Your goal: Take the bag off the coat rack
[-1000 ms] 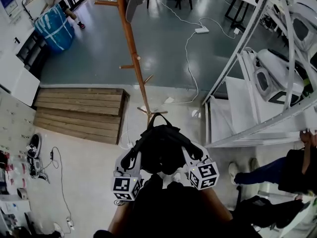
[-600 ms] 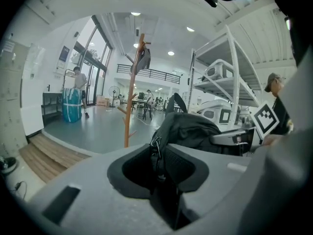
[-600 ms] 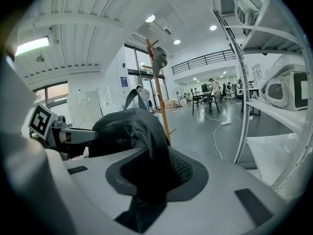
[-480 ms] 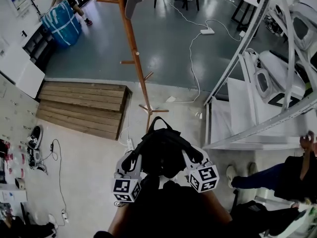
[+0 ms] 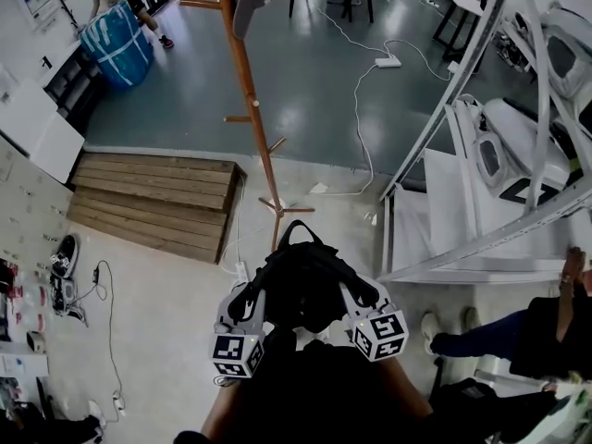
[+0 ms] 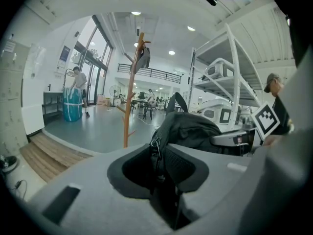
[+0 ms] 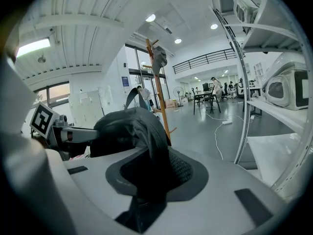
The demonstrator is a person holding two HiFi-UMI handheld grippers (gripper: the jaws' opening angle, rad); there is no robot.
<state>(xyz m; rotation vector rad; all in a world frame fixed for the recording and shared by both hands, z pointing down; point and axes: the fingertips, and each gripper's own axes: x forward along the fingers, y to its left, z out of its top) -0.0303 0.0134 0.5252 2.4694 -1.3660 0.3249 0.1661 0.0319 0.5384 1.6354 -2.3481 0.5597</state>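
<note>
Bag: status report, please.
Left claw and right claw both shut on bag. Bag off coat rack, held between them. Nothing in the way.

The bag (image 5: 301,280) fills the gap between our left tongs (image 6: 161,168) and right tongs (image 7: 146,173). Straight ahead of them stands the coat rack (image 5: 246,91), pegs jutting out. A metal shelf (image 5: 449,202) and a person (image 5: 486,326) close off the right. Ahead-left lies a low wooden platform (image 5: 153,202). The floor (image 5: 166,285) on our left lies open.
</note>
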